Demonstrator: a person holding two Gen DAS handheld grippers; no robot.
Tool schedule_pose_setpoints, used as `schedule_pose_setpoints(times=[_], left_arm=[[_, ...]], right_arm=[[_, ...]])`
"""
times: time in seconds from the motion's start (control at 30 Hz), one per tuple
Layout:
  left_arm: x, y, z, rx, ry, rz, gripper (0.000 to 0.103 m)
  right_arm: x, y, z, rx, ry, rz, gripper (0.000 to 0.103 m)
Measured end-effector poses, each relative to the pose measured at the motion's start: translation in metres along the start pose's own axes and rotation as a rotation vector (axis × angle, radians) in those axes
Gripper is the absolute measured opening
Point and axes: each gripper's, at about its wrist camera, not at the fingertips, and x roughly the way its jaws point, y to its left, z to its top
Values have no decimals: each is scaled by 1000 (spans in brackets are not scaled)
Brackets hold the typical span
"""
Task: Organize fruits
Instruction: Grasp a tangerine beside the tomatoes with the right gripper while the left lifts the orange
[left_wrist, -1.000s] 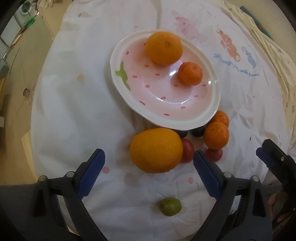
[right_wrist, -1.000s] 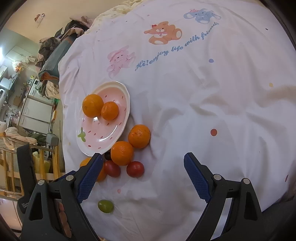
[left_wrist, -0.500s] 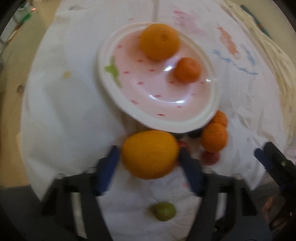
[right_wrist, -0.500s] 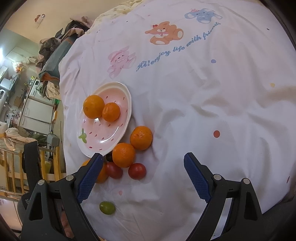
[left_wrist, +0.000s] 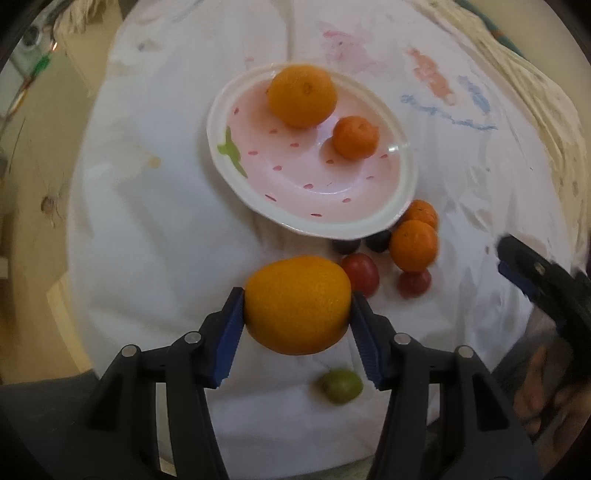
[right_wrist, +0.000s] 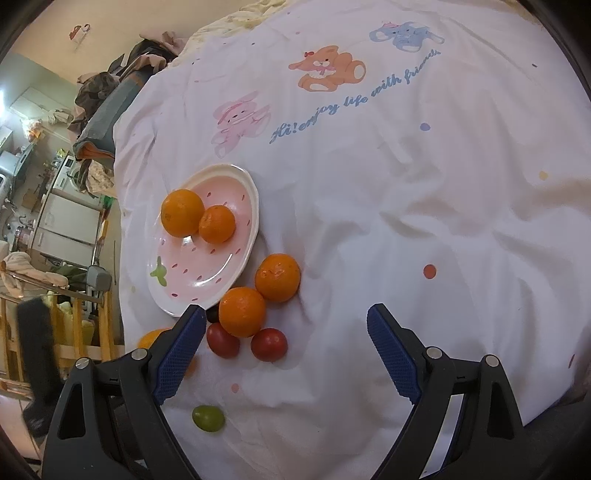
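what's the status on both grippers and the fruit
Left gripper closing on big orange. Right gripper open, empty. Plate holds two oranges, room left; path clear.

A lived-in home: cartoon-print bedsheet (right_wrist: 369, 184), heaped clothes (right_wrist: 107, 99), white cabinets (right_wrist: 66, 221) (kitchen corner beyond).

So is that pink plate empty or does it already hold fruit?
Not empty: the pink plate holds a large orange and a smaller mandarin; most of its surface is bare.
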Motion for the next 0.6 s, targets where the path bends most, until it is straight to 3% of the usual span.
schedule_pose_setpoints(times=[0.17,0.33,0.47,0.6], left_arm=[[-32,2,-4,14,-95,-14,52],[-44,10,0,-30,-141,-3,52],[-46,17,4,-57,-158,4,52],[-42,19,6,-67,-142,0,52]], right_arm=[[-2,-2,-1,0,-9,-8,91],[-3,1,2,-6,-19,6,91],[2,3,5,16,16,76,91],[16,12,7,6,82,147,79]])
